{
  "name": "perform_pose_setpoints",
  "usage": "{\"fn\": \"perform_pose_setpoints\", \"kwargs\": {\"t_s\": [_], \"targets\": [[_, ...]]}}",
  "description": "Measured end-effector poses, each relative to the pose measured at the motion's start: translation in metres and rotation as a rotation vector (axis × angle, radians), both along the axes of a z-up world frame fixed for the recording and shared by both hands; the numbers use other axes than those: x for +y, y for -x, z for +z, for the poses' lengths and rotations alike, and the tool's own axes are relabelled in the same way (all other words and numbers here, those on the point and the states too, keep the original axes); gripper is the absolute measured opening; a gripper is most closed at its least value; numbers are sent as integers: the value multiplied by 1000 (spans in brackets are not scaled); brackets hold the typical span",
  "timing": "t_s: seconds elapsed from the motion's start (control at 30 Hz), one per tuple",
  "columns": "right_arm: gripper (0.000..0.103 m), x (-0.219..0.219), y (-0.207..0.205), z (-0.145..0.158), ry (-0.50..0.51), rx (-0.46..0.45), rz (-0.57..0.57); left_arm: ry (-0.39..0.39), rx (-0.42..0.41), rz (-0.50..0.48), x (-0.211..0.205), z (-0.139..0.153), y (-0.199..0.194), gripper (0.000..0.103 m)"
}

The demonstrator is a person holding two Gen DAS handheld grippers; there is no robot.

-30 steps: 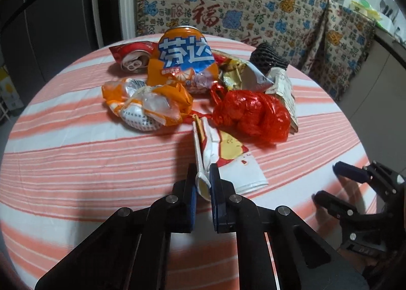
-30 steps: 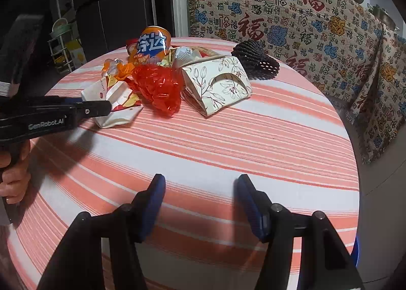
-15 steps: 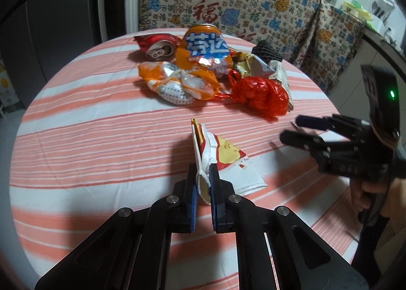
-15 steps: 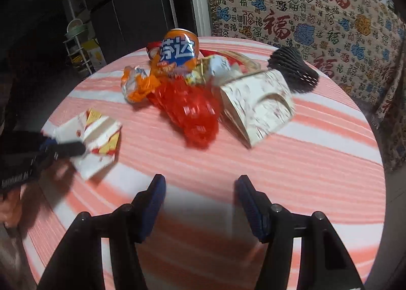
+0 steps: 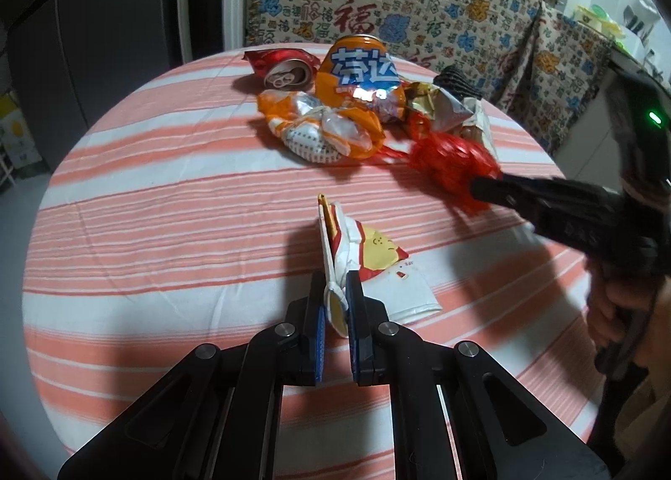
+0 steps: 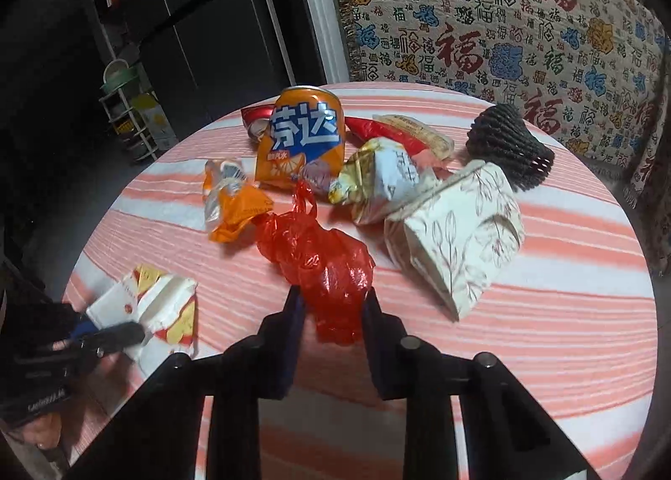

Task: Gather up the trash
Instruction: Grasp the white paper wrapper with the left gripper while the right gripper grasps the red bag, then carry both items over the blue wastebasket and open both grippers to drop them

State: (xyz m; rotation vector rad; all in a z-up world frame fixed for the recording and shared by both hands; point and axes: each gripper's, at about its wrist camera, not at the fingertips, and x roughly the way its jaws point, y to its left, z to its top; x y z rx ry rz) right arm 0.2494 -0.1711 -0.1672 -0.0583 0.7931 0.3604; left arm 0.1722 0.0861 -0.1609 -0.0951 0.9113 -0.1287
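Observation:
My left gripper (image 5: pixel 335 303) is shut on a flattened white paper cup (image 5: pixel 369 266) with red and yellow print, pulled away from the trash pile; it also shows in the right wrist view (image 6: pixel 159 308). My right gripper (image 6: pixel 331 303) is open, its fingers on either side of a crumpled red plastic bag (image 6: pixel 323 262), which also shows in the left wrist view (image 5: pixel 453 161). Behind lie an orange Fanta can (image 6: pixel 302 136), an orange wrapper (image 6: pixel 235 207) and a floral paper box (image 6: pixel 457 236).
The round table (image 5: pixel 167 203) has an orange-striped cloth. A crushed red can (image 5: pixel 285 69), a gold-white wrapper (image 6: pixel 377 178) and a black foam net (image 6: pixel 507 144) lie in the pile. A patterned drape (image 6: pixel 503 18) hangs behind; dark cabinets (image 6: pixel 188 18) stand left.
My left gripper has drawn the paper cup back from the pile. My right gripper has moved in from the table edge and now straddles the red bag, its jaws narrower than before.

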Motion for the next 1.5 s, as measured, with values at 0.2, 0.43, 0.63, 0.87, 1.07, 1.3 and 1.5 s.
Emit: {"fn": "perform_pose_setpoints", "kwargs": {"t_s": [0.2,0.43,0.63,0.87,1.07,1.3,1.5], "targets": [[30,-1,50,-7,31,-11,-12,-33,3,55,1,-8,-7,31],[65,18,56,-21,132,3,50,-32,10,67,9,-10,-9,43],[72,24,44,-24,177,7,87,-46,5,66,5,-9,-11,44],[70,24,52,-3,133,28,121,-14,9,7,-1,-4,-13,41],[62,35,42,5,194,56,172,-15,11,-11,-7,-2,-16,28],[31,39,35,2,161,95,163,-22,-13,-31,-10,4,-11,6],[29,7,47,13,49,71,32,21,-53,-40,-13,19,-2,6]]}}
